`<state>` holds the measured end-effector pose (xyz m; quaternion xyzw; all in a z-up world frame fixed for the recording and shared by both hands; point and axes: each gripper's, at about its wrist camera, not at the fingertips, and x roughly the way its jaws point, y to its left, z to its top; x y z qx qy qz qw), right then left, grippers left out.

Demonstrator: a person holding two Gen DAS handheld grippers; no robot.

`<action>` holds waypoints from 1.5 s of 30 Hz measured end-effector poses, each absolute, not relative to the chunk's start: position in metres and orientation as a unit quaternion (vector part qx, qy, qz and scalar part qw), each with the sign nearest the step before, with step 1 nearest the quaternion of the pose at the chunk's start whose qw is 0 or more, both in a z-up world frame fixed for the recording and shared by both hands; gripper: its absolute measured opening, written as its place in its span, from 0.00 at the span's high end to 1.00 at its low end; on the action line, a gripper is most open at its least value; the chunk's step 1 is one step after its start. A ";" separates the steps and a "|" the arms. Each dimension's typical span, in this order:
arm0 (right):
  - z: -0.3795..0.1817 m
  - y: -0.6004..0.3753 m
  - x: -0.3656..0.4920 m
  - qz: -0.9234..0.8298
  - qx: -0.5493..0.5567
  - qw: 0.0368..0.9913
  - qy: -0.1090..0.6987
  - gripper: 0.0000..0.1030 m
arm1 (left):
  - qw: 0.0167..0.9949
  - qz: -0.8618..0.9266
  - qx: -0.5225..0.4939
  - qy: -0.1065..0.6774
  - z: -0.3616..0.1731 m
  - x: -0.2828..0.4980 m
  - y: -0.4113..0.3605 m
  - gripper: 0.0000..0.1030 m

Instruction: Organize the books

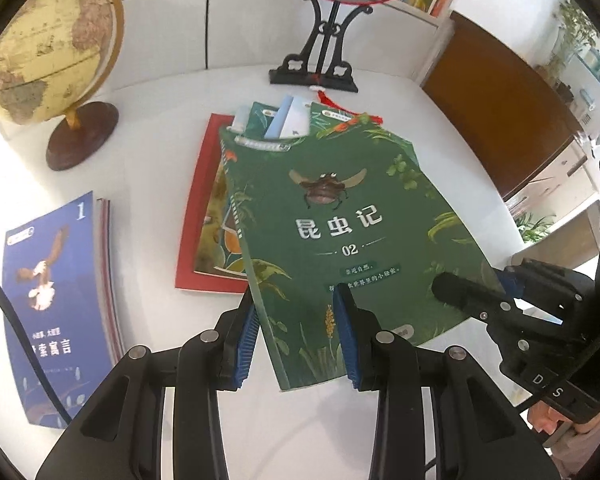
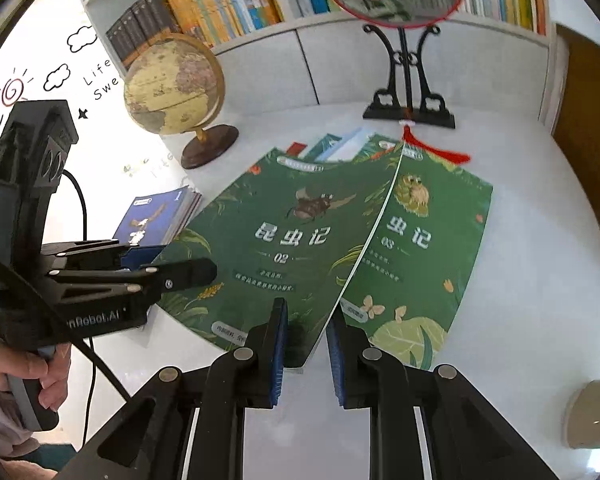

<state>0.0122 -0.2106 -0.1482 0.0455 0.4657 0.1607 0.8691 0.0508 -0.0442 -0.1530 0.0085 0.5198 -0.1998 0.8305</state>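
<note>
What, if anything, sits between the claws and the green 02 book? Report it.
Nothing visible. The left claw and the right claw both grip the 02 book at its near edge. It lies partly over the 03 book.

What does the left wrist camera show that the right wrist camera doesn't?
Only the left wrist view shows the large red book under the pile. Only the right wrist view shows the green book numbered 03, uncovered. Both show the green book numbered 02, clamped by the left gripper and the right gripper, plus the tan globe and blue book.
</note>
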 end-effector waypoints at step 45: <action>-0.117 0.039 0.014 0.269 -0.056 0.865 0.419 0.82 | 0.869 -0.084 -0.109 0.476 -0.133 0.028 0.210 0.69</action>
